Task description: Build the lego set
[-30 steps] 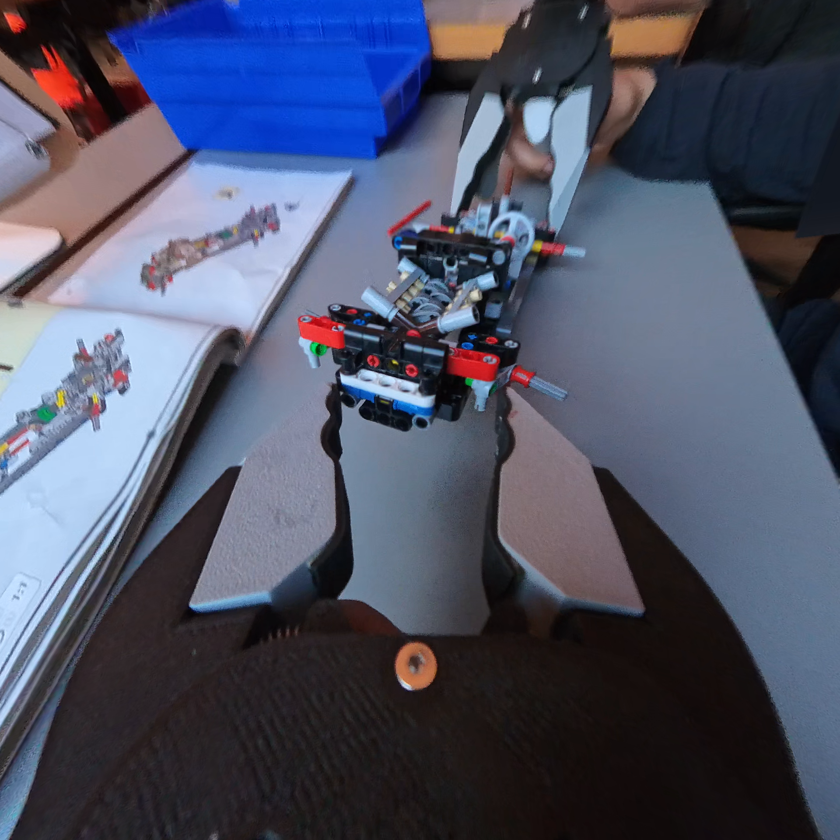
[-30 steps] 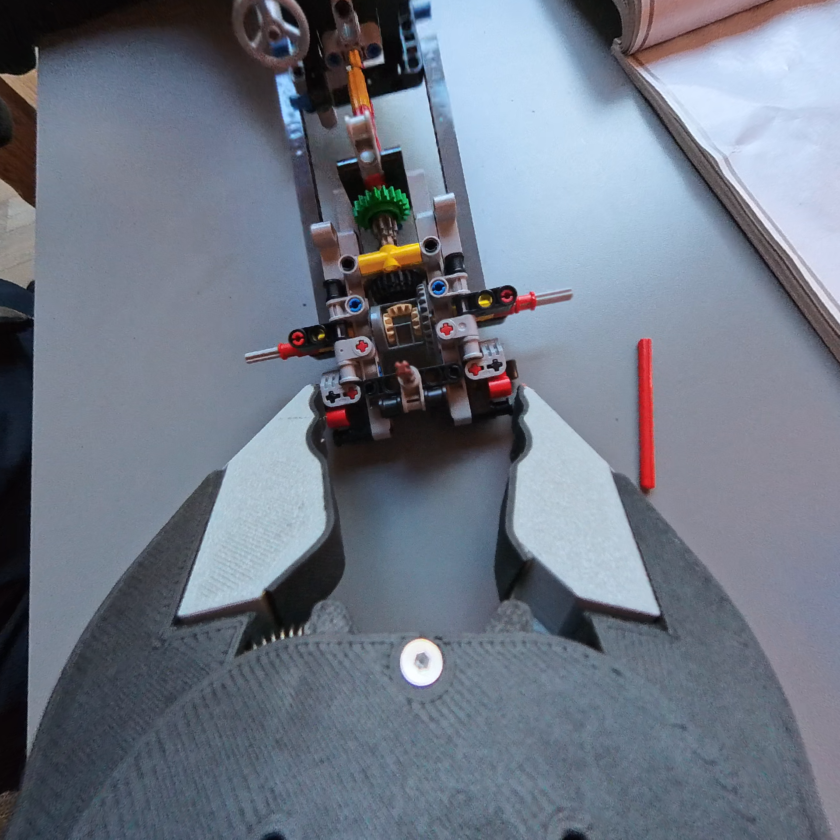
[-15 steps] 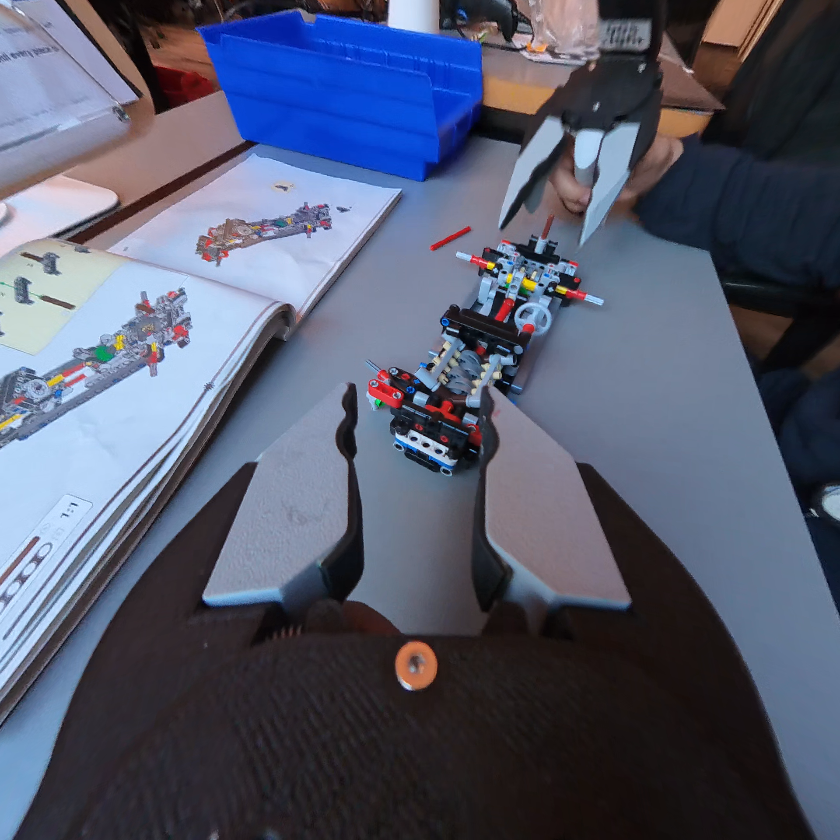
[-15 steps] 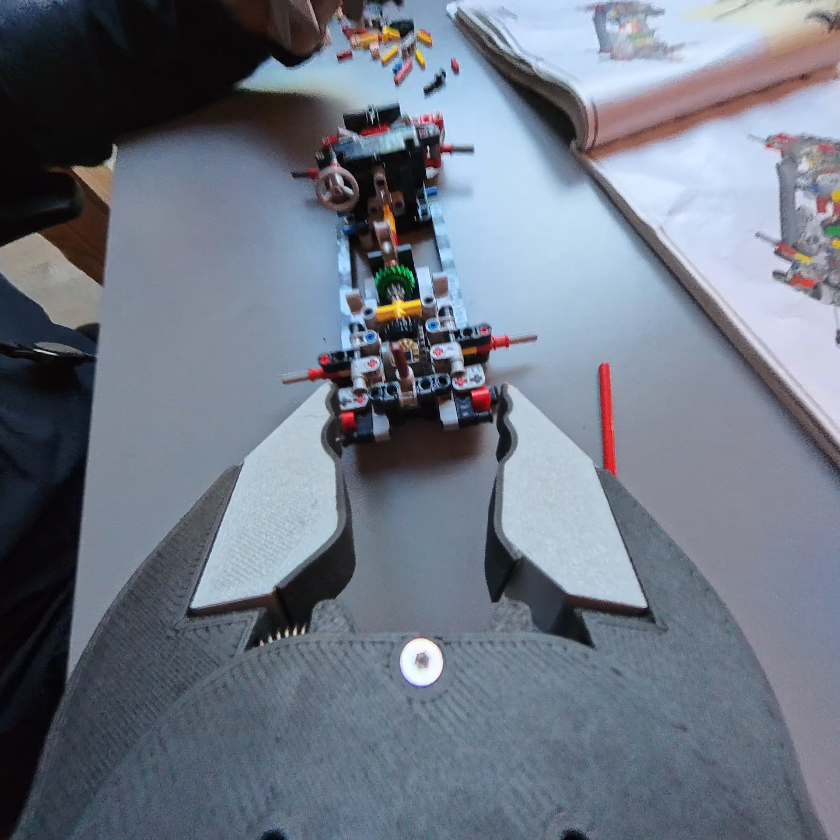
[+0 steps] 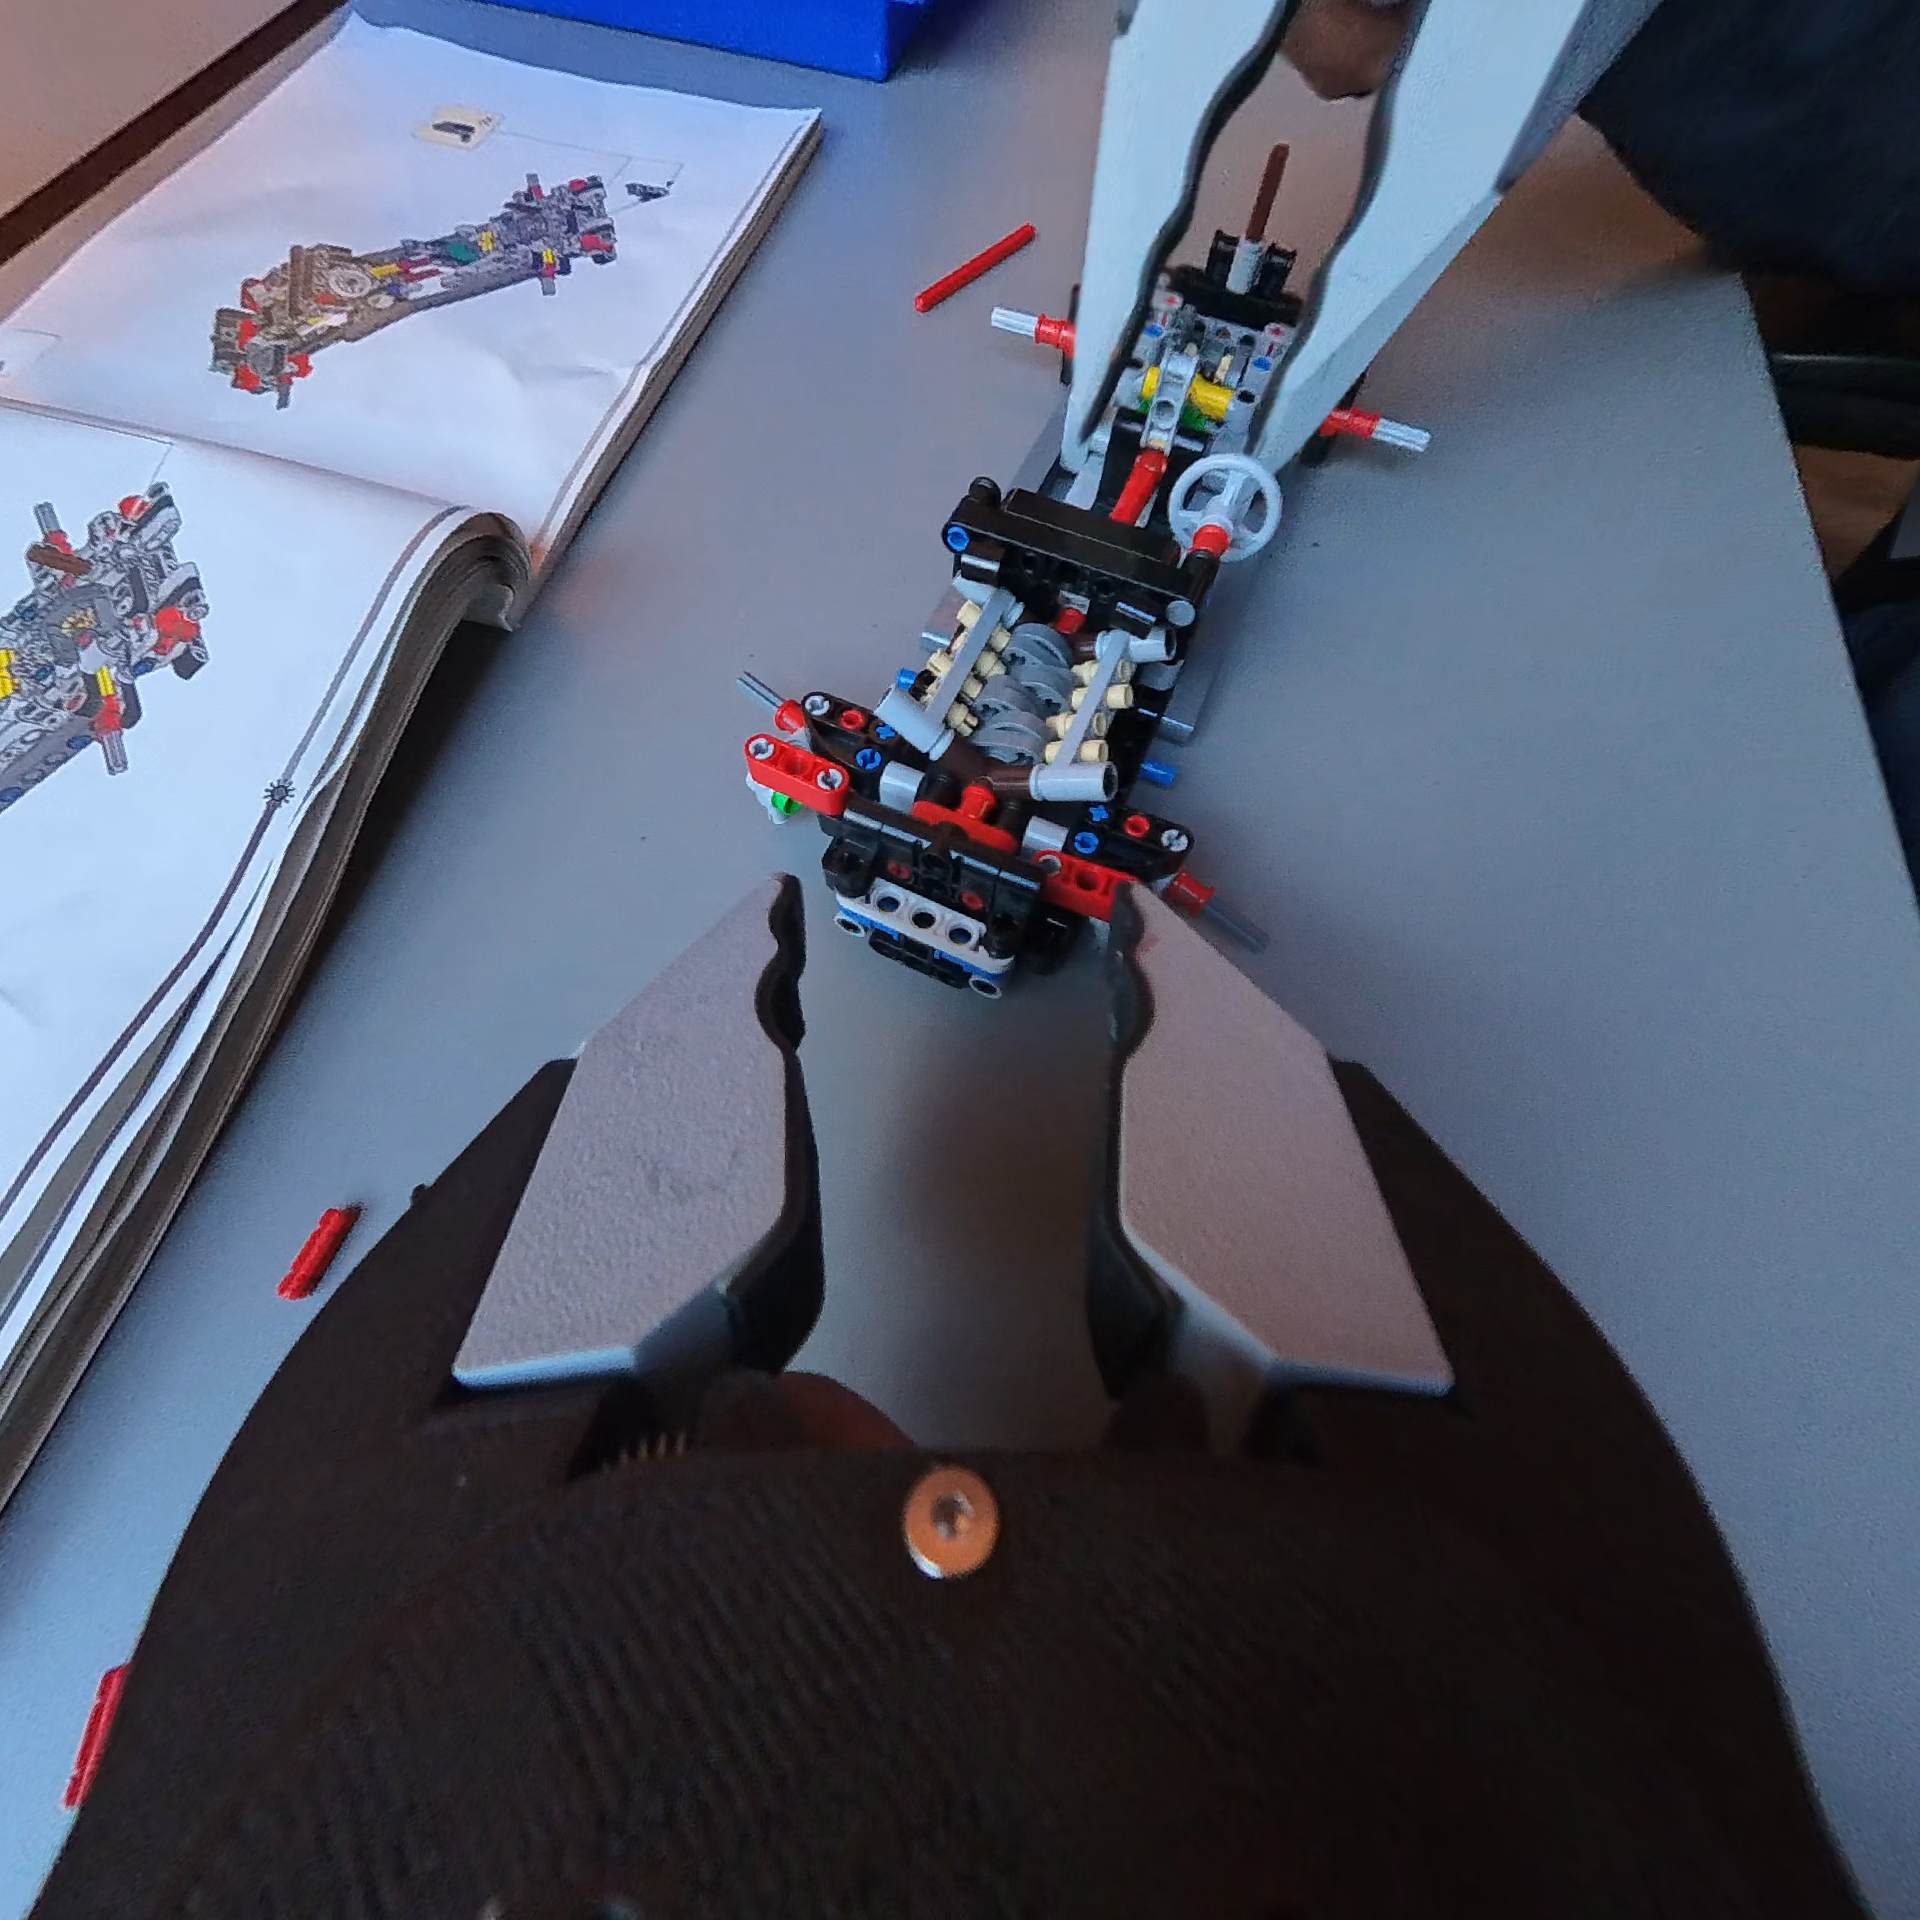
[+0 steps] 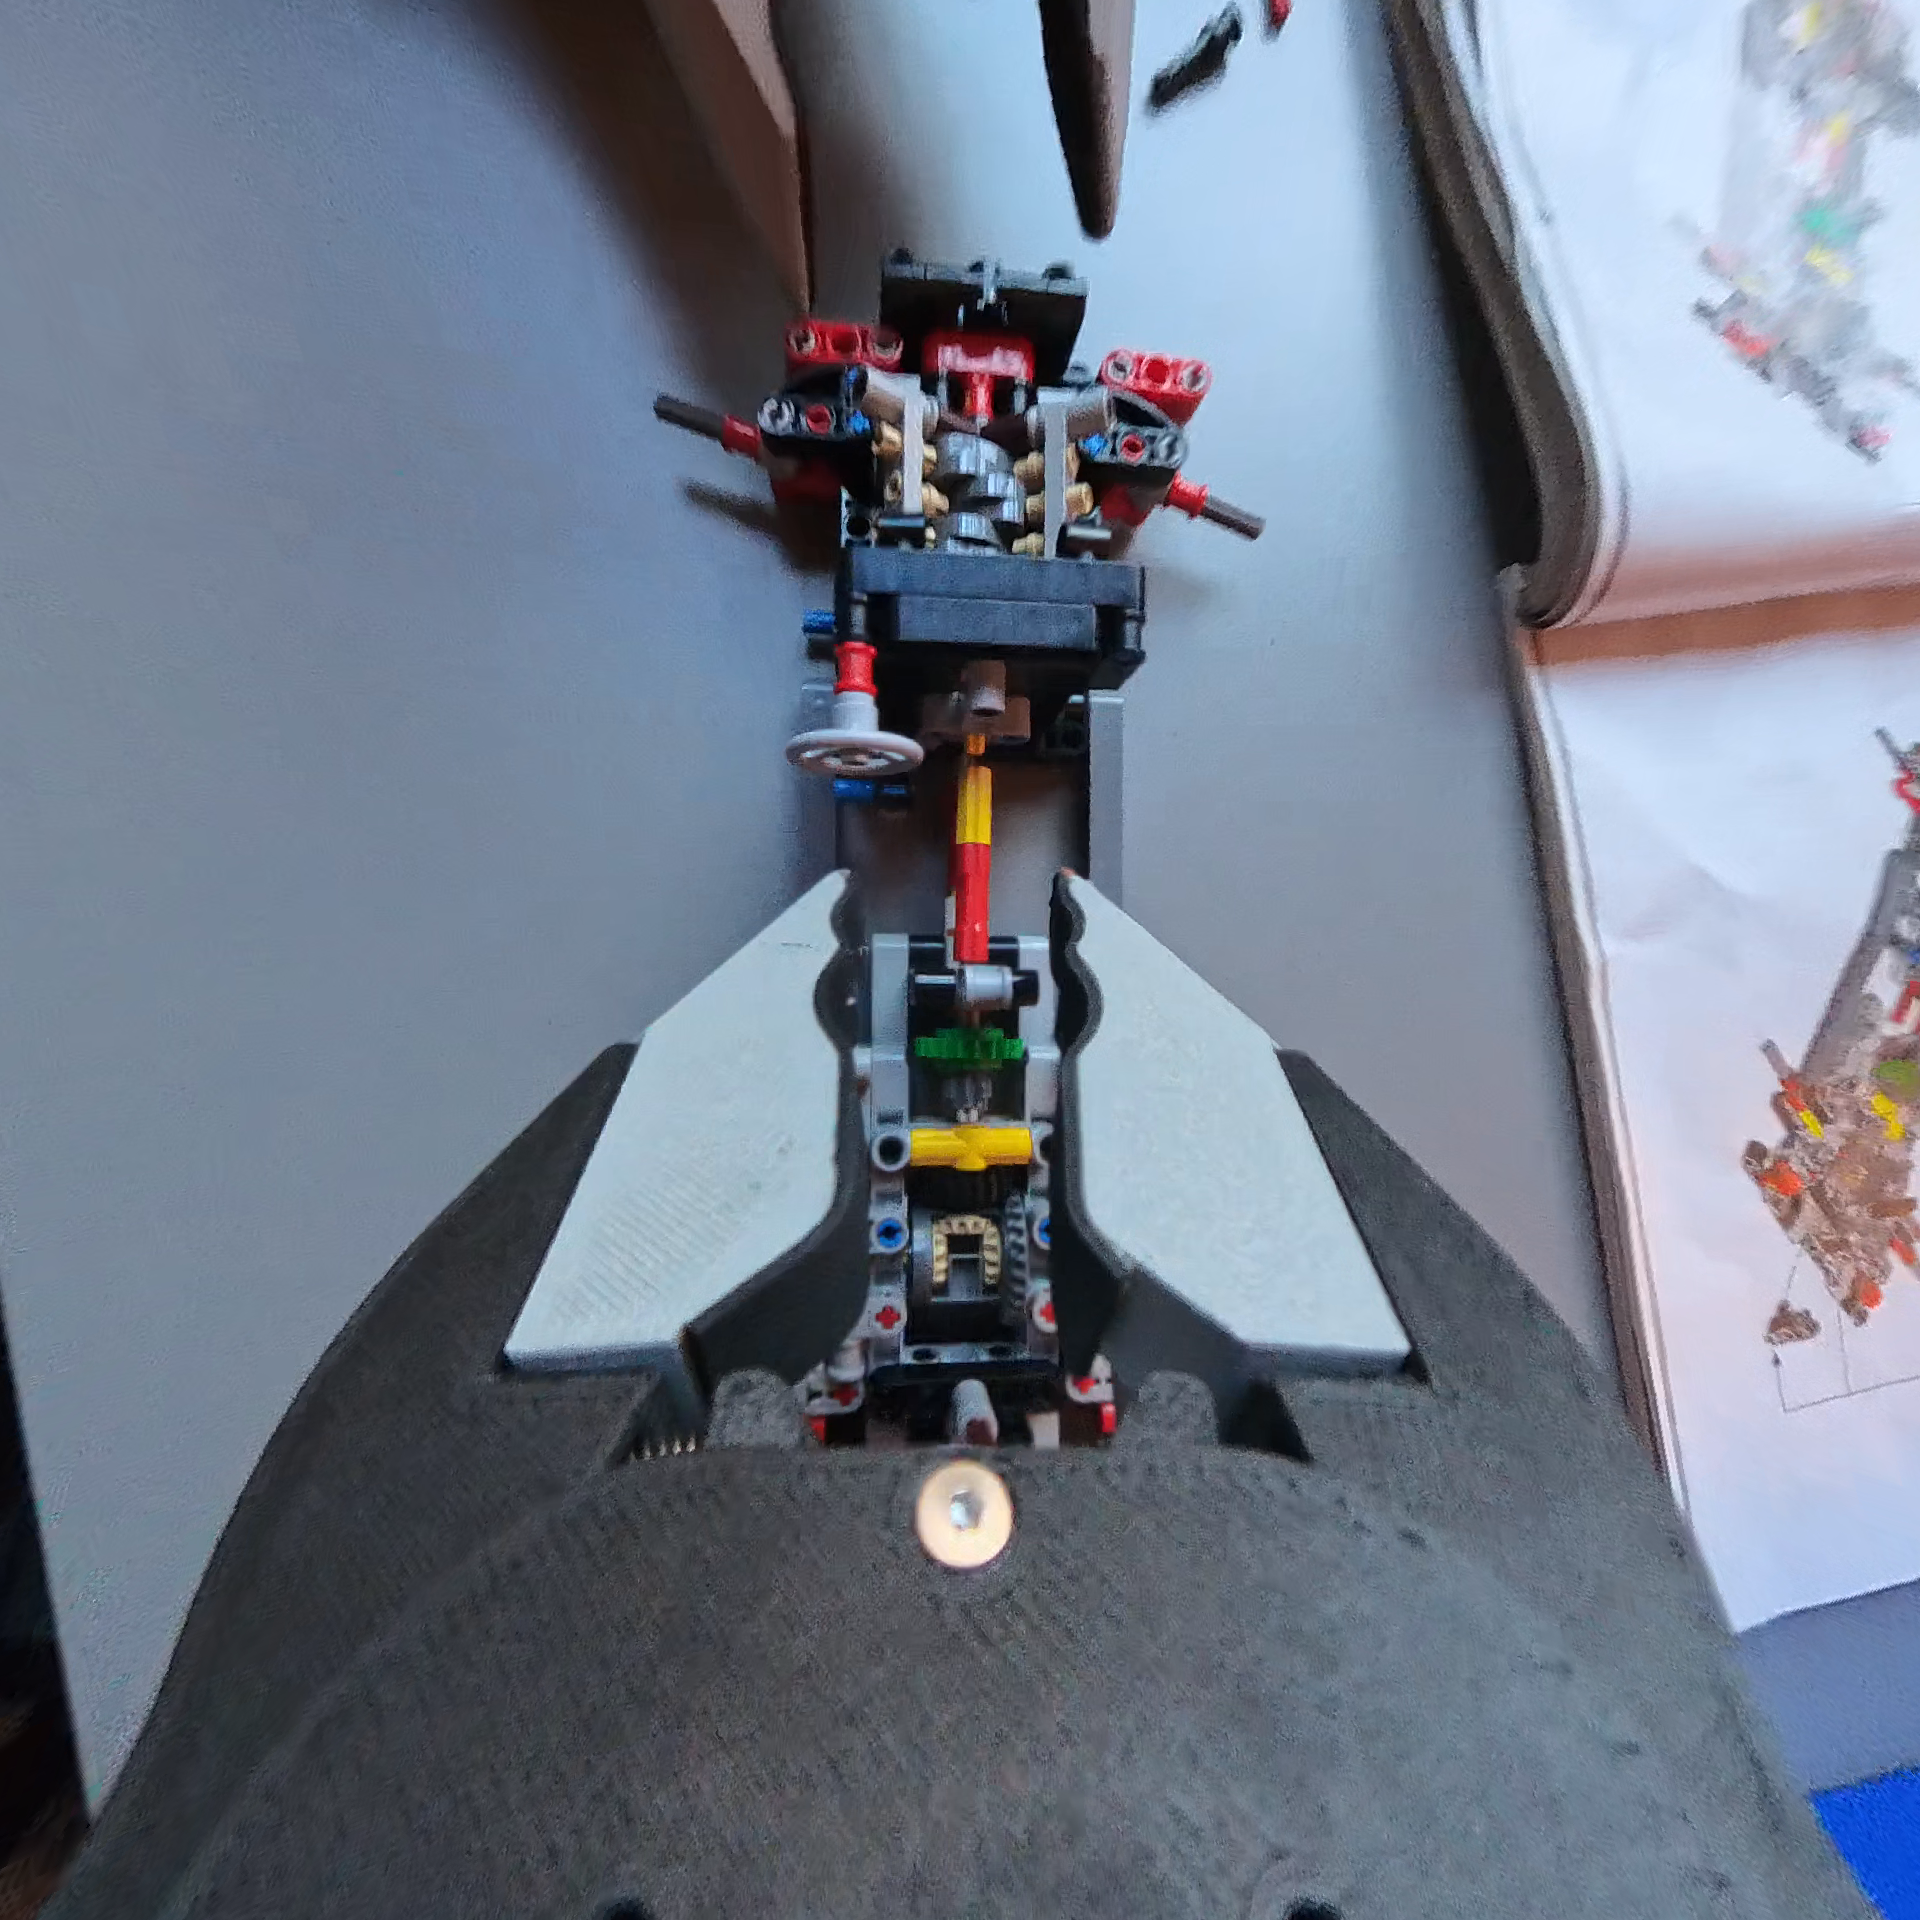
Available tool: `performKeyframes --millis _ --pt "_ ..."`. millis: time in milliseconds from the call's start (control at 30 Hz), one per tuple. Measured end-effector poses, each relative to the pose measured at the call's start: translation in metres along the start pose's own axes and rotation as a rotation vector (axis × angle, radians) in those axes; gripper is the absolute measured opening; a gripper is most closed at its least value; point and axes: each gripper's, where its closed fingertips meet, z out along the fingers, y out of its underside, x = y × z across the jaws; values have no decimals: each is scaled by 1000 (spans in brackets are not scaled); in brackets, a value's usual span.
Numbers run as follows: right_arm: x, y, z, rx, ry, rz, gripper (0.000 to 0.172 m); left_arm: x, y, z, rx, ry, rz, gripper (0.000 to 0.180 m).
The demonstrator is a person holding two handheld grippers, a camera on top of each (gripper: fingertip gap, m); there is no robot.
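While your right gripper [image 6: 951, 883] has its fingers [image 6: 727, 1091] closed in on the rear frame of the brick-built chassis [image 5: 1039, 686], both pads lying against the grey side beams by the green gear [image 6: 966, 1075], your left gripper [image 5: 956, 914] stands open at the front end. Its left fingertip is clear of the model, and its right fingertip sits just beside a red beam [image 5: 1086, 883]; nothing is in its grasp.

The chassis lies flat on the grey desk [image 5: 1507, 831], lengthwise between your two grippers. I judge it light and rigid along its long side rails, but fragile in the details: it is pressed together from many small parts. The steering wheel [image 5: 1226, 507], the thin axle stubs sticking out at the corners and the engine parts in the middle would likely pop off or bend under a squeeze. The solid places to hold look like the grey rails at the rear and the black block at the front. The smooth plastic may slip if you pinch it off centre.

An open instruction booklet [image 5: 312, 623] lies well apart on one side of the model. A loose red rod [image 5: 974, 267] rests on the desk near the rear end, and a short red pin [image 5: 317, 1252] lies beside your left gripper's body. A blue bin [image 5: 727, 31] stands at the far edge. The side stubs are what your fingertips are most likely to catch.
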Motion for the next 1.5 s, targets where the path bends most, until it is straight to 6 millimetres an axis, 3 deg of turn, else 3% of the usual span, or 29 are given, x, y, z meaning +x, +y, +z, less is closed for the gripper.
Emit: performKeyframes --millis 133,267,1133,1333,1500 --pt "-1 9 18 -81 -37 -36 30 3 0 2 -5 20 0 55" --pt "3 14 24 -119 -17 -64 6 3 -1 2 5 29 -8 53" --pt "4 21 18 -50 -93 -57 4 10 3 9 -42 51 -17 46" --pt "8 12 5 16 -103 -36 7 10 2 8 -35 57 -29 46" --pt "25 8 -30 109 -74 -3 13 9 0 5 -13 62 -46 46"
